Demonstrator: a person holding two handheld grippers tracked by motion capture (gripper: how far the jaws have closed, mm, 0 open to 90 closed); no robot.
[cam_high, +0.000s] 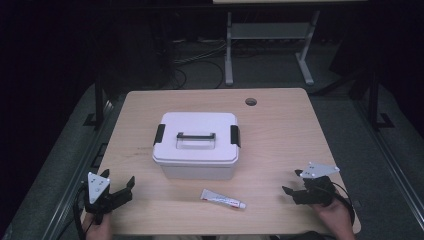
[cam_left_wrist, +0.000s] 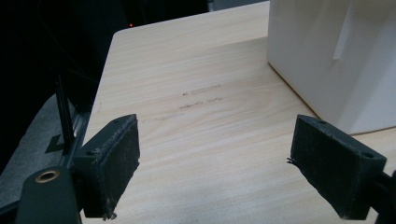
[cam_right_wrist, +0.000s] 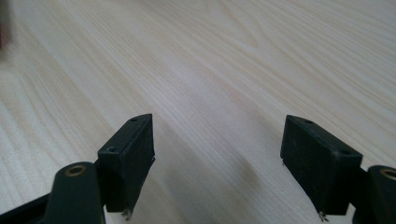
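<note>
I hold my left hand-held gripper (cam_high: 121, 190) near the surface's (cam_high: 280, 130) front left corner and my right hand-held gripper (cam_high: 294, 182) near the front right corner, each with jaws spread and nothing between them. I count one tube (cam_high: 223, 198), lying flat near the front edge between my two grippers, and one white box (cam_high: 195, 145) with its lid on at the middle. I judge this the start: nothing is grasped. Next I'd reach for the tube and close on it across its width.
</note>
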